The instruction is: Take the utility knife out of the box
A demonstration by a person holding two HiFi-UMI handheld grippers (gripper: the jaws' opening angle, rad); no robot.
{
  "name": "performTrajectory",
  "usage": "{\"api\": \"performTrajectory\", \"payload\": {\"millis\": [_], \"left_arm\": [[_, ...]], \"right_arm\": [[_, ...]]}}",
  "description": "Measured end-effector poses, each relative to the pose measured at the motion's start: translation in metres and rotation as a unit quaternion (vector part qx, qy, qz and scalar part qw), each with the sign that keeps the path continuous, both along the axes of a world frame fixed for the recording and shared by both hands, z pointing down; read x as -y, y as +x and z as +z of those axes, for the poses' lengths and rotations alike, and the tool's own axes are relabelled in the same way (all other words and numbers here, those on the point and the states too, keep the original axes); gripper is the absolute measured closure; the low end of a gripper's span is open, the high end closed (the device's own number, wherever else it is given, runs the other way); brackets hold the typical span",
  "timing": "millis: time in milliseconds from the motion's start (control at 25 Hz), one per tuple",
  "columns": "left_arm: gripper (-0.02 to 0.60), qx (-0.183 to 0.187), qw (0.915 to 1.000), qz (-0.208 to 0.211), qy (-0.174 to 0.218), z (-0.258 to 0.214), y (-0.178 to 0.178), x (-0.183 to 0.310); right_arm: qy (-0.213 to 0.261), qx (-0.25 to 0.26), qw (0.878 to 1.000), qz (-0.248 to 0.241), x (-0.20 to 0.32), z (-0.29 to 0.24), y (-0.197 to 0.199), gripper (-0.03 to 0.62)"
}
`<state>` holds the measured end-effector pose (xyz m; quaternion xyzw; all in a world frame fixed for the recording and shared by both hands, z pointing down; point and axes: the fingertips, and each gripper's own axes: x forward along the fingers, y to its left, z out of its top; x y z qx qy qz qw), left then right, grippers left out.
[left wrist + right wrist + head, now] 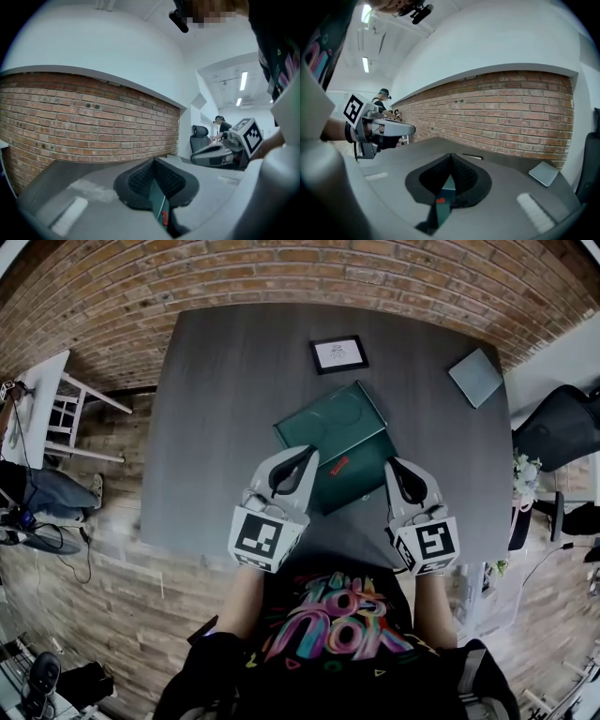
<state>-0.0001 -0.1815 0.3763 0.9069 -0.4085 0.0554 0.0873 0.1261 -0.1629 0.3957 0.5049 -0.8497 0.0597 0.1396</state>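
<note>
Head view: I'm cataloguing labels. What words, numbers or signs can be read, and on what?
Nothing readable.
Red patch on the green box: too small.
Framed picture: too small.
Shirt print: colourful letters, unclear.
Left tool and right tool: square markers, no words.

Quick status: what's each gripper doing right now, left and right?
Left gripper: closed, holding nothing.
Right gripper: closed, holding nothing.
</note>
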Motion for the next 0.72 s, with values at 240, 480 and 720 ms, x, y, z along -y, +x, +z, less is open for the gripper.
{"api": "performTrajectory", "payload": {"millis": [240,480,720], "left_arm": [[0.581,0.006,0.9999,-0.011,0.0,0.006,-0.007,0.003],[0.581,0.002,0.9997,-0.023,-0.009,0.011,-0.012,0.002],[0.581,0.008,0.9996,-0.026,-0.004,0.014,-0.013,0.001]], "right_arm": [[-0.055,-0.019,0.998,-0.039,0.002,0.036,-0.015,0.586],[-0.108,-0.046,0.989,-0.086,0.001,0.071,-0.027,0.519],[-0.178,-0.079,0.966,-0.173,-0.01,0.11,-0.051,0.429]]}}
